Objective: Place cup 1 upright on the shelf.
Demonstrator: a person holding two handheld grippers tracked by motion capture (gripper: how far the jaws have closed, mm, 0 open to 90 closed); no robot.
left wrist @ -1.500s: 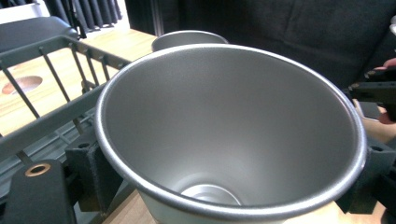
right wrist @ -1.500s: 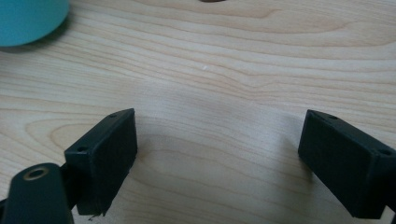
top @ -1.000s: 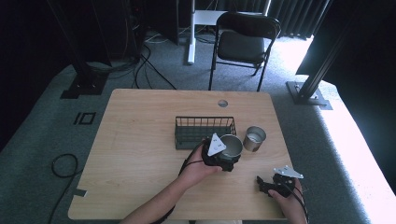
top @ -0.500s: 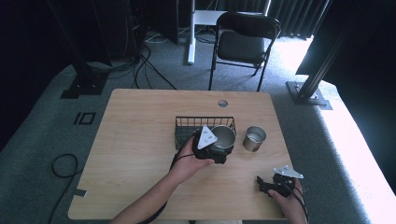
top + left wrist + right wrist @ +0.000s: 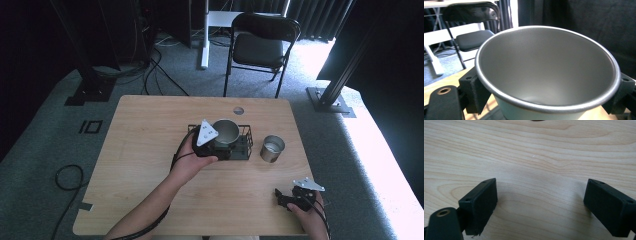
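My left gripper (image 5: 223, 141) is shut on a metal cup (image 5: 226, 131) and holds it upright over the black wire basket (image 5: 245, 145) at the table's middle. In the left gripper view the cup's open mouth (image 5: 544, 70) is close up and empty, with the black pads (image 5: 472, 88) pressed on its two sides just under the rim. A second metal cup (image 5: 272, 148) stands on the table right of the basket. My right gripper (image 5: 281, 198) lies near the front right corner; its jaws (image 5: 540, 202) stand open over bare wood.
The wooden table (image 5: 145, 150) has a round cable hole (image 5: 238, 110) near its far edge. A black folding chair (image 5: 260, 47) stands behind the table. Cables lie on the grey floor (image 5: 65, 177) at the left.
My left gripper has lifted the cup and carried it left and away, from beside the second cup to above the basket. The right gripper has not moved.
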